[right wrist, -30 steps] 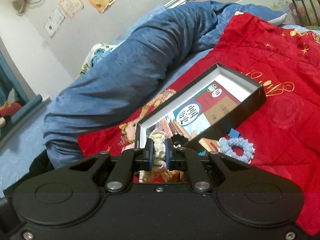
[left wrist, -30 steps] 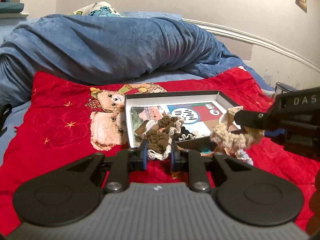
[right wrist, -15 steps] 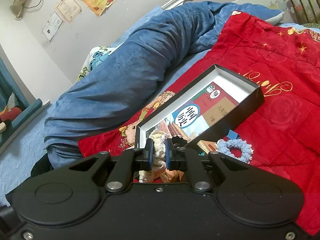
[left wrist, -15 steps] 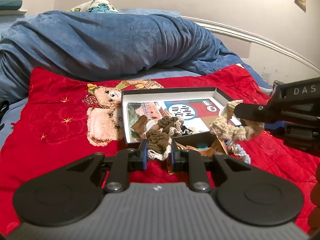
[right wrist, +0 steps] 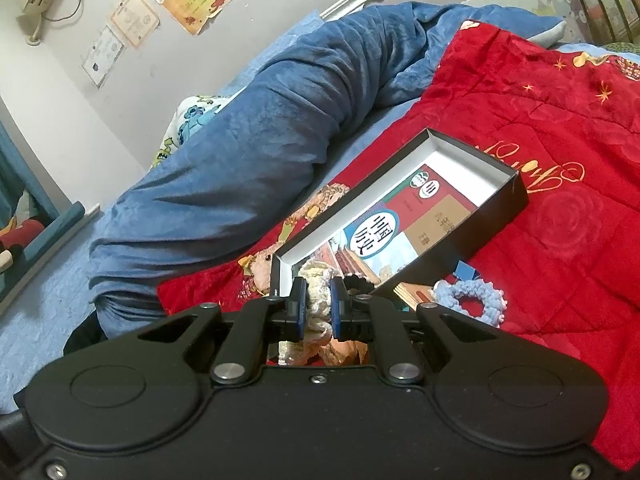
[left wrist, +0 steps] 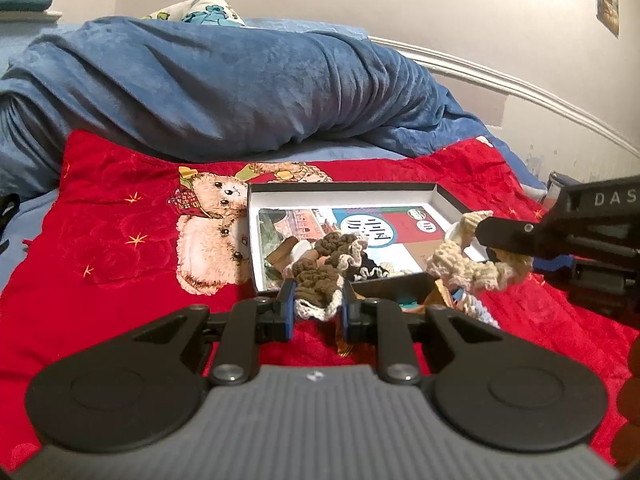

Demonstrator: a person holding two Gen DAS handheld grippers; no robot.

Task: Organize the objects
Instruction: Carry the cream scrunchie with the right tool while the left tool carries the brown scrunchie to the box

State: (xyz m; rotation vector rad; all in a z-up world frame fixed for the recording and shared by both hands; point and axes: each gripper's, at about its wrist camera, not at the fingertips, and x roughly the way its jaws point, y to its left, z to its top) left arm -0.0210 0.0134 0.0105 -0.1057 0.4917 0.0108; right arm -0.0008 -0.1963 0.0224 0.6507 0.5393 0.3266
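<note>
Brown crochet scrunchie (left wrist: 318, 286) sits clamped in your left gripper (left wrist: 316, 307), at the near edge of the black box (left wrist: 404, 286). Your right gripper (right wrist: 319, 309) grips a cream scrunchie (right wrist: 316, 322) by the box's near corner. A blue scrunchie (right wrist: 472, 300) lies beside the box on the red blanket (right wrist: 560, 248). A book (right wrist: 384, 236) lies inside the box.

I see a dim room with soft warm light glowing on the wall (left wrist: 500, 12) up top, the red blanket (right wrist: 560, 240) bright, dark shadows under the box (right wrist: 472, 236), straight lines bent at the edges, and everything a bit fuzzy.
</note>
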